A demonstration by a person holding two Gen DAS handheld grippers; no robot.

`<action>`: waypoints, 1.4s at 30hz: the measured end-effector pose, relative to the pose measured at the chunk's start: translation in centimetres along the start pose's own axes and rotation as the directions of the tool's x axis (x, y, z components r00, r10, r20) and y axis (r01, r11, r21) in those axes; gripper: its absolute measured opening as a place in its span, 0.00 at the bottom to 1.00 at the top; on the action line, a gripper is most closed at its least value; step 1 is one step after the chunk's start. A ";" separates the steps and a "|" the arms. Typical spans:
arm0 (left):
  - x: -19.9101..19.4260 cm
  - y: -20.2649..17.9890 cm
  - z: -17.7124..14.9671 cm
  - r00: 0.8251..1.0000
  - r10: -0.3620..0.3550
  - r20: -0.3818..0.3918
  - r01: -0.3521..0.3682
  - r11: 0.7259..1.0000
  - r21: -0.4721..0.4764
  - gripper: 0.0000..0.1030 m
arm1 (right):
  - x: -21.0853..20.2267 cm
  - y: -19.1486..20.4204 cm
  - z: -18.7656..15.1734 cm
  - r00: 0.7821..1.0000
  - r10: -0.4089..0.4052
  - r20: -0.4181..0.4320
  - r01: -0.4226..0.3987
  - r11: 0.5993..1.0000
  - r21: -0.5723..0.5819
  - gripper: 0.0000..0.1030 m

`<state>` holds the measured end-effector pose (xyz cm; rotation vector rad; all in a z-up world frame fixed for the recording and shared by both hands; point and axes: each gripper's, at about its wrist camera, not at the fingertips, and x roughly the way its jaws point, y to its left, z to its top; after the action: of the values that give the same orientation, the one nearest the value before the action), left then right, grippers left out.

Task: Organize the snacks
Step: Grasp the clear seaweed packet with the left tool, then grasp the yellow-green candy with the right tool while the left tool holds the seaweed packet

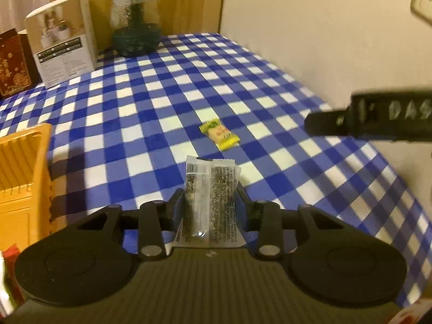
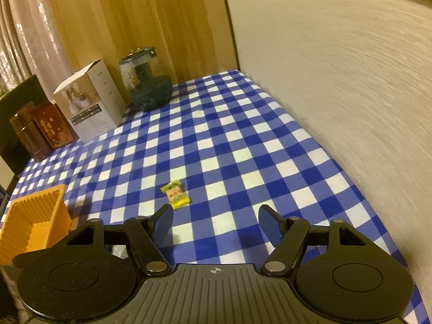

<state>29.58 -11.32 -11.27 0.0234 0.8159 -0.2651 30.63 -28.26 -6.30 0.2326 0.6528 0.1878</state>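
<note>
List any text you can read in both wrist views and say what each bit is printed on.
"DAS": white letters on the right gripper; cut off by the frame edge.
Clear snack packet in the left gripper: barcode and fine print, too blurred.
Yellow candy: red characters, too small.
White box: dark label strips, unreadable.
Red box: gold characters, too blurred.

the letters "das" stand in pale print on the black arm of the right gripper (image 1: 388, 118), cut off by the picture's edge. the clear snack packet (image 1: 210, 197) bears a barcode and dense small print, too fine to read. the dark red box (image 1: 13, 64) carries gold characters, the yellow candy wrapper (image 2: 175, 194) red ones; neither is legible.
</note>
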 end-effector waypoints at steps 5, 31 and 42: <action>-2.1 2.0 1.3 1.000 -0.001 0.027 0.002 1.000 -0.014 0.35 | 0.4 0.9 0.2 1.000 0.022 0.005 -0.021 0.999 -0.037 0.69; -1.9 8.6 3.1 0.996 0.009 0.085 -0.003 0.998 -0.069 0.35 | 11.7 4.9 0.6 0.993 0.078 -0.084 -0.096 0.967 -0.235 0.45; -1.8 9.3 3.1 0.997 -0.004 0.077 0.012 0.995 -0.102 0.35 | 13.3 6.1 -0.2 0.997 0.006 -0.071 -0.029 0.944 -0.328 0.24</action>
<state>32.94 -2.27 -8.62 -0.0861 0.7527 -0.2297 40.23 -19.11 -12.44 -0.0909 0.6768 0.3201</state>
